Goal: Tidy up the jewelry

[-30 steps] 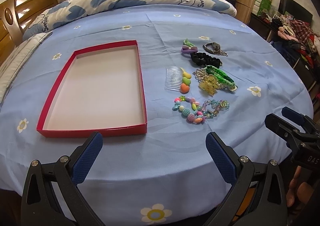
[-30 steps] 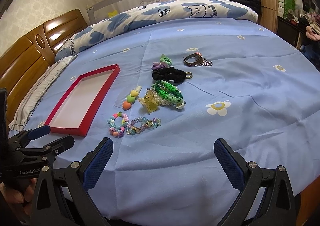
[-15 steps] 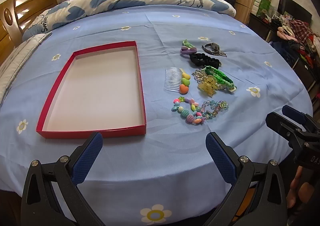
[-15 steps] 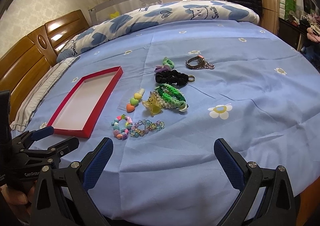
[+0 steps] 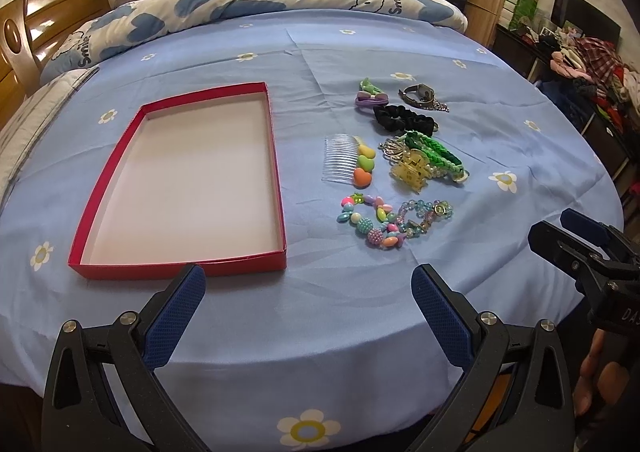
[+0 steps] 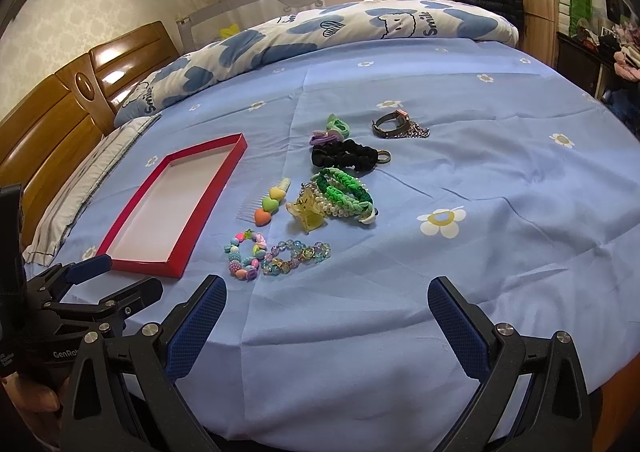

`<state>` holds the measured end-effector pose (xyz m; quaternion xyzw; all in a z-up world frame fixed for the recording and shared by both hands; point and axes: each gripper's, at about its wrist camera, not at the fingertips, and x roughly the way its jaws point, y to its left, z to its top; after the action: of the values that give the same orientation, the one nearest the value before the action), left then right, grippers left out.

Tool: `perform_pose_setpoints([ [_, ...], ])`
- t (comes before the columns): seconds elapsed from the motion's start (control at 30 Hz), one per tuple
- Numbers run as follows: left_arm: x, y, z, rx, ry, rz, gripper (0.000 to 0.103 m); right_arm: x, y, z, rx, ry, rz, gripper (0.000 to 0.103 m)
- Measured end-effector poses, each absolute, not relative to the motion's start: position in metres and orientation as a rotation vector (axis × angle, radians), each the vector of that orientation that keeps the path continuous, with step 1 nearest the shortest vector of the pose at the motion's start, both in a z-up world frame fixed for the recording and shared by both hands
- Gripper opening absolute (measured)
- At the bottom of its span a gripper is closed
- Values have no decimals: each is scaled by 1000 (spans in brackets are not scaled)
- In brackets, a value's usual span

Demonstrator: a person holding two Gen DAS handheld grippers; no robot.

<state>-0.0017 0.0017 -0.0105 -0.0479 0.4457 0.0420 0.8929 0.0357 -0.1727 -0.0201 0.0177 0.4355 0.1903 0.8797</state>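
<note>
Tray (image 5: 276, 156) on bedsheet (image 5: 320, 316), jewelry cluster (image 5: 400, 168) just right of it, quilt (image 5: 280, 0) behind both.

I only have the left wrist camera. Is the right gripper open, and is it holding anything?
Observer: In the right wrist view, the right gripper is wide open, with nothing between its fingers.
Operator: What's ahead of it?
Observer: Mostly bare sheet. The bead bracelets lie just beyond its left finger.
Operator: How does my left gripper look from there?
Observer: The left gripper is open and empty, by the near end of the red tray.
</note>
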Motion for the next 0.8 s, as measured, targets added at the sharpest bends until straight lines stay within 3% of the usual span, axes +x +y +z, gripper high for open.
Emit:
perform_pose_setpoints([
  [0.43,12,5,-13,-120,941,54,102,47,-178,-28,66,921,395,102],
  [0.7,36,-5,-20,-130,987,-14,81,68,-183,-32,91,912,413,99],
  [0.8,47,-11,-26,-127,1008,-33,74,86,-185,-36,104,916,414,92],
])
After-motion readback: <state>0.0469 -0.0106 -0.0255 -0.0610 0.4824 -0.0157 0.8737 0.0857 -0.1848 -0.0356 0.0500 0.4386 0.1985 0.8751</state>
